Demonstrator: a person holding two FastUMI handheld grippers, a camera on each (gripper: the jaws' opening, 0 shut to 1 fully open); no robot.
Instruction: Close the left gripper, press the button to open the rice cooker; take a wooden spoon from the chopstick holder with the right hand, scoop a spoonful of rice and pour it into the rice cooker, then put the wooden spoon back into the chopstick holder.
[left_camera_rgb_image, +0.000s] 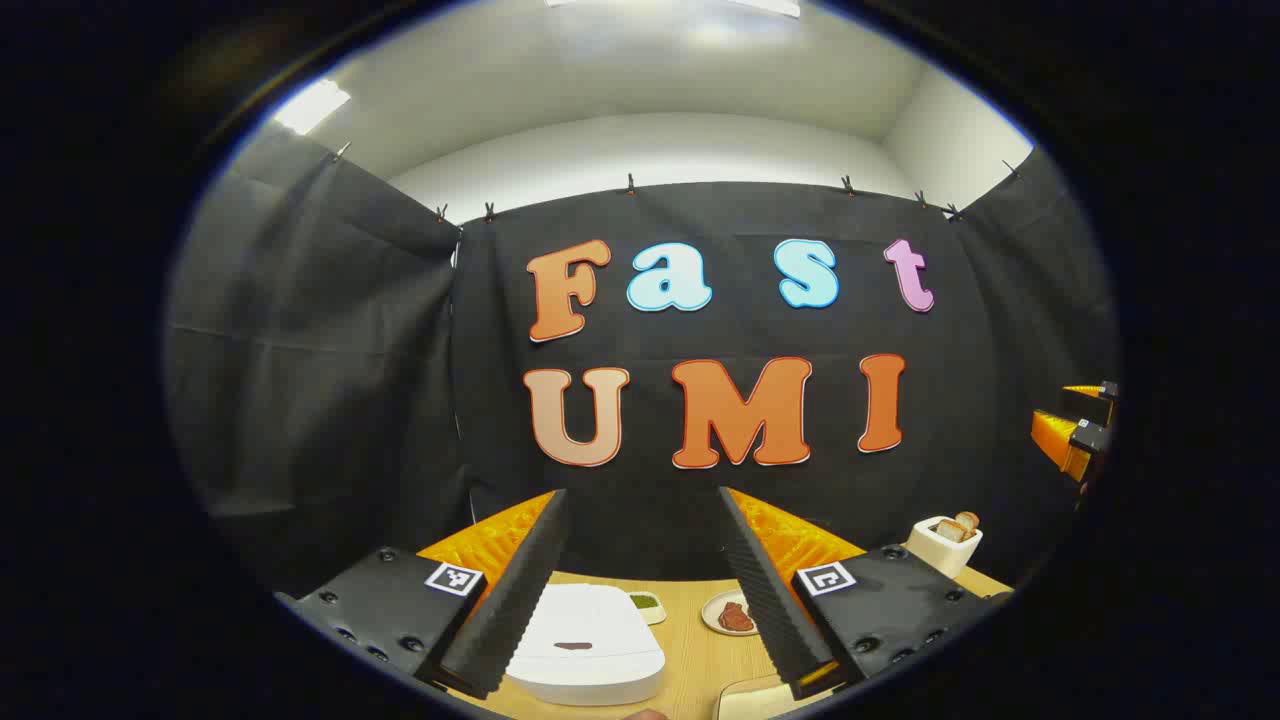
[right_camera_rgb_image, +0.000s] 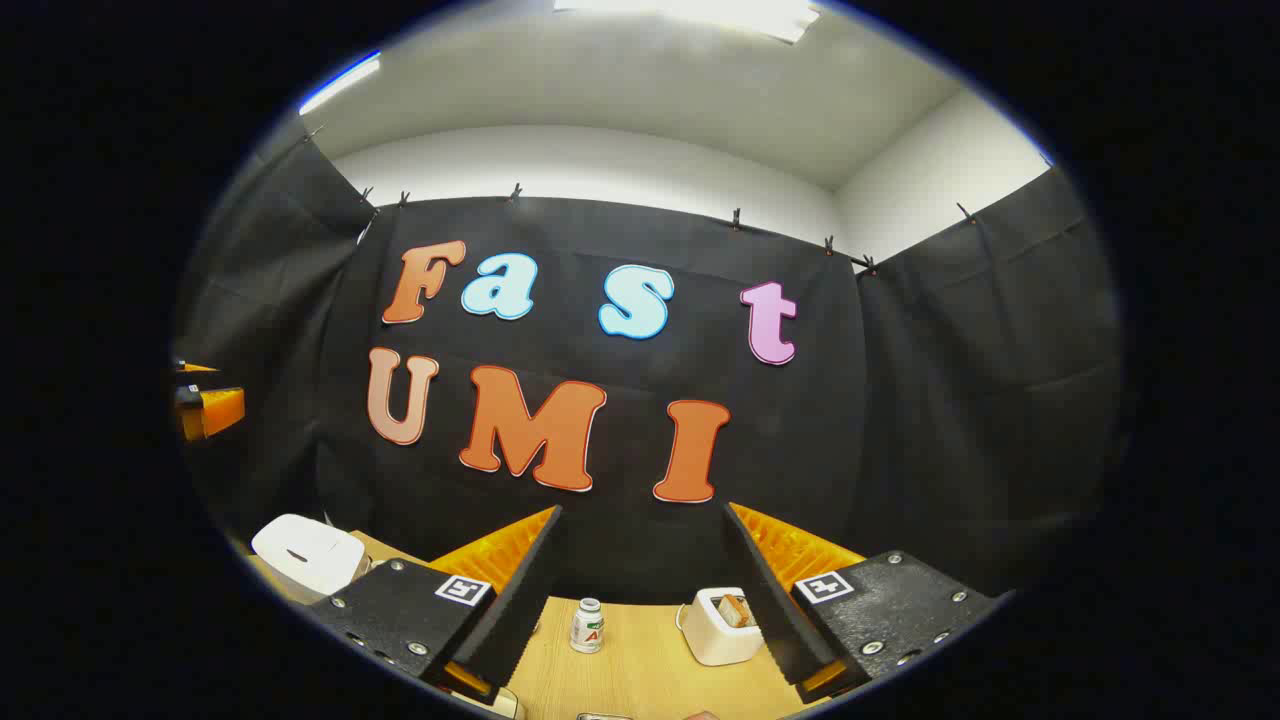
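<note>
1. The left gripper (left_camera_rgb_image: 640, 590) hangs above the near edge of the wooden table (left_camera_rgb_image: 690, 640), its two ribbed, wedge-shaped fingers spread wide with nothing between them.
2. Below it in the left gripper view sits the rice cooker (left_camera_rgb_image: 585, 645), a smooth white rounded box with its lid down and a small dark mark on top, close to the table's near edge.
3. Behind the cooker in that view lie a small white dish with something green (left_camera_rgb_image: 647, 603) and a round plate with a reddish-brown piece of food (left_camera_rgb_image: 733, 614), toward the table's back edge.
4. A white toaster (left_camera_rgb_image: 945, 545) with slices of bread standing in its slot sits near the table's right back corner in that view.
5. The right gripper (right_camera_rgb_image: 640, 600) is likewise wide open and empty, its ribbed fingers framing bare pale wood grain.
6. Between its fingers the right gripper view shows a small white bottle with a cap (right_camera_rgb_image: 587, 626) standing upright, and just beside the right finger the same glossy toaster, with the rice cooker far off by the table's left edge.
7. Each view catches the other gripper at its rim as a small shape held high, well apart from the table.
8. I cannot make out the wooden spoon or the chopstick holder.
</note>
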